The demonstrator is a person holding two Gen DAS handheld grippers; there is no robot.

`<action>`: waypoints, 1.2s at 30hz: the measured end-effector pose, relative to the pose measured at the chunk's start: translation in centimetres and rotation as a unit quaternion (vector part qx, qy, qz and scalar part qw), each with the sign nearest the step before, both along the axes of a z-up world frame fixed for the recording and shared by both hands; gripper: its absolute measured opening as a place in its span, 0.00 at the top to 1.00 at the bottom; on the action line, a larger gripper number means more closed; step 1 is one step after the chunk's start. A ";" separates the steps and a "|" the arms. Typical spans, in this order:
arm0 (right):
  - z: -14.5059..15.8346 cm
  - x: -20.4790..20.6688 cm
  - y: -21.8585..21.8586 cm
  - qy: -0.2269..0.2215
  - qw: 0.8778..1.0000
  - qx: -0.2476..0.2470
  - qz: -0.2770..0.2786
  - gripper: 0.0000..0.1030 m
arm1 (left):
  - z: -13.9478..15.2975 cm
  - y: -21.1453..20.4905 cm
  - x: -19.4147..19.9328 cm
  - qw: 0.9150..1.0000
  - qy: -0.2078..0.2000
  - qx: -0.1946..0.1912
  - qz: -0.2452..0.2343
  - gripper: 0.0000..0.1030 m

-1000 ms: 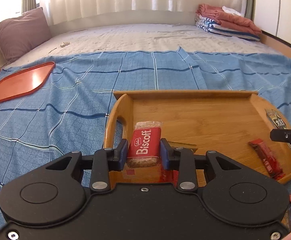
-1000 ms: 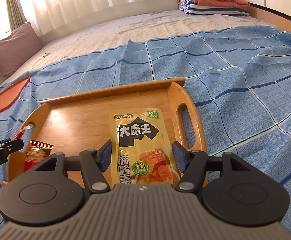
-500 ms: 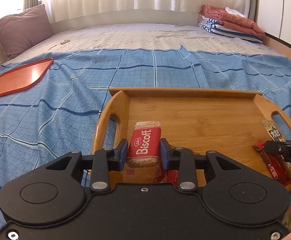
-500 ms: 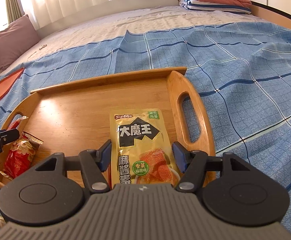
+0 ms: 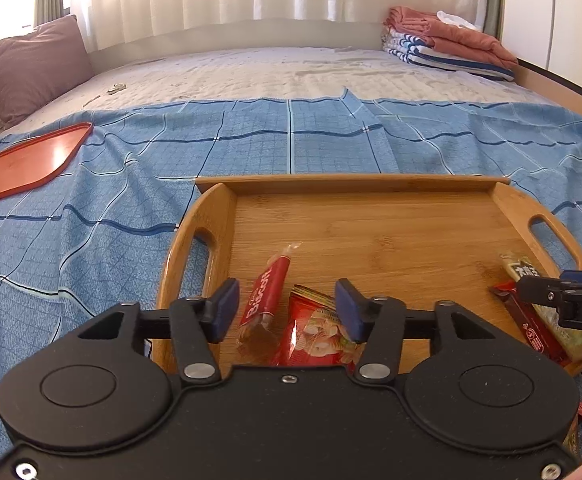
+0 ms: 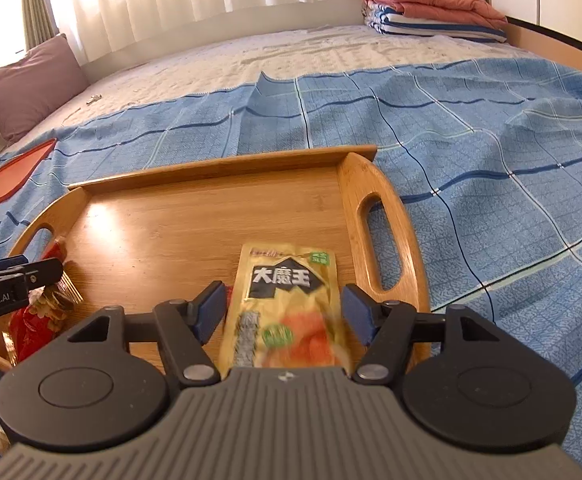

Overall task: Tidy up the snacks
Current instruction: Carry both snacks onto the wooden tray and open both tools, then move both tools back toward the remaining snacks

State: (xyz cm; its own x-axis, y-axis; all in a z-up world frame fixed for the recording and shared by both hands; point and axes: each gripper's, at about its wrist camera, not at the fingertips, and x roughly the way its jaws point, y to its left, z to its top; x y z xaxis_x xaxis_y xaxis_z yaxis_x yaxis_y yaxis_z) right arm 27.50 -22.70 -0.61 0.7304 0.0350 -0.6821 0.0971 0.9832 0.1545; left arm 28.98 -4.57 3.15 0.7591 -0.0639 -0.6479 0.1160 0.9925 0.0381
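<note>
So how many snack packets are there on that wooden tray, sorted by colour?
Red: 3 (Biscoff packet, red snack bag, dark red bar)
Yellow: 1 (yellow pouch)
Total: 4 on the wooden tray

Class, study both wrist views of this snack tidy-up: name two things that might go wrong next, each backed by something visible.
1. The Biscoff packet lies tilted between the open left hand-held gripper pads, against the red snack bag; it may slide or topple.
2. The yellow snack pouch lies near the wooden tray front edge, under the open right hand-held gripper; withdrawing could drag it off.
</note>
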 end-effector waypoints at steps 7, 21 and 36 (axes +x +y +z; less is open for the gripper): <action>1.8 -1.2 0.8 -0.019 1.000 -0.014 0.016 0.21 | 1.5 0.0 -2.0 1.000 -0.022 0.006 -0.013 0.24; 5.4 -7.4 2.2 -0.047 0.998 -0.036 0.024 0.11 | 5.6 1.2 -11.1 0.997 -0.048 0.001 -0.064 0.16; 5.2 -17.7 2.7 -0.088 0.995 -0.037 0.034 0.01 | 5.2 2.9 -21.4 0.993 -0.075 -0.036 -0.082 0.13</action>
State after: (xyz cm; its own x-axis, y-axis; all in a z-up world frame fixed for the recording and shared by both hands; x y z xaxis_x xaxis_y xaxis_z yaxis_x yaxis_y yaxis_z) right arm 9.84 -20.00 4.63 0.8369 0.0427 -0.5457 0.0080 0.9959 0.0902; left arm 7.56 -1.72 8.34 0.8223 -0.2372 -0.5172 0.2752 0.9614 -0.0034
